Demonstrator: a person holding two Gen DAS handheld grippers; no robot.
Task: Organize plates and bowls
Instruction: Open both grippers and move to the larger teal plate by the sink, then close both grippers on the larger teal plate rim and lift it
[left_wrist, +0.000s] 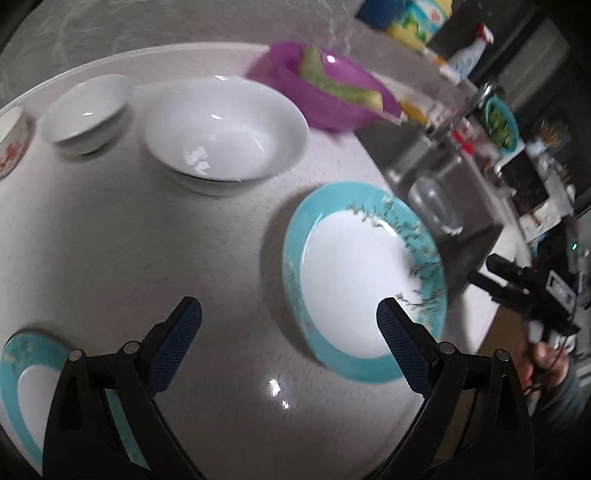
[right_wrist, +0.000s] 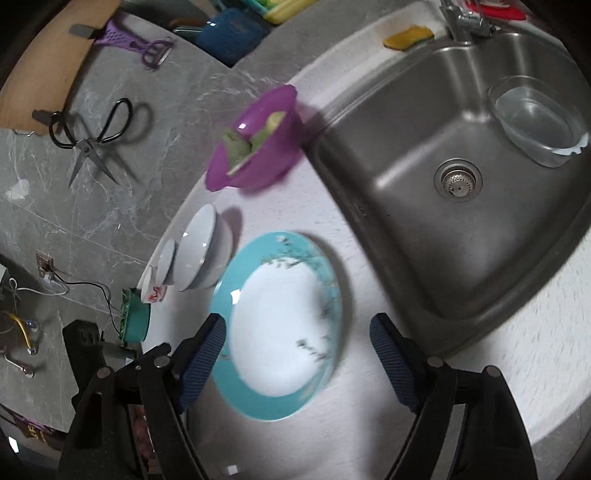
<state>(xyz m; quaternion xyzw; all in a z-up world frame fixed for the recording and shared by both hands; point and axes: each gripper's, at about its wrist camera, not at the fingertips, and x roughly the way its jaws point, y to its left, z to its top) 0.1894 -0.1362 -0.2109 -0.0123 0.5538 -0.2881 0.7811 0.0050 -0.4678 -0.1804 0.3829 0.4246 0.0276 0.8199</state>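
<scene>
Both of your claws stand wide and empty. In the left wrist view your left claw (left_wrist: 288, 325) hangs over bare white desk (left_wrist: 110, 240), nothing between its blue pads. In the right wrist view your right claw (right_wrist: 297, 338) also gapes, and the teal-rimmed plate (right_wrist: 280, 325) lies flat on the desk under and just ahead of the gap, its near-left rim crossing behind the left pad. No pad presses on it.

That plate is the relation to watch. For the left claw the same plate (left_wrist: 364, 280) sits right of centre, its lower rim behind the right pad, so it lies off to the right, not between the fingers. The right claw looks the nearer and better lined up. The plate is round, so no long axis matters; only which rim edge you meet.

A second teal-rimmed plate (left_wrist: 26, 384) shows at the lower left of the left view, partly hidden behind the claw's frame. Above the plates, a large white bowl (left_wrist: 225, 129), a smaller white bowl (left_wrist: 86, 109) and a red-patterned cup (left_wrist: 11, 144) line the far edge.

My judgement: stacking the two plates is the likely next step, with the right claw taking the near rim.
</scene>
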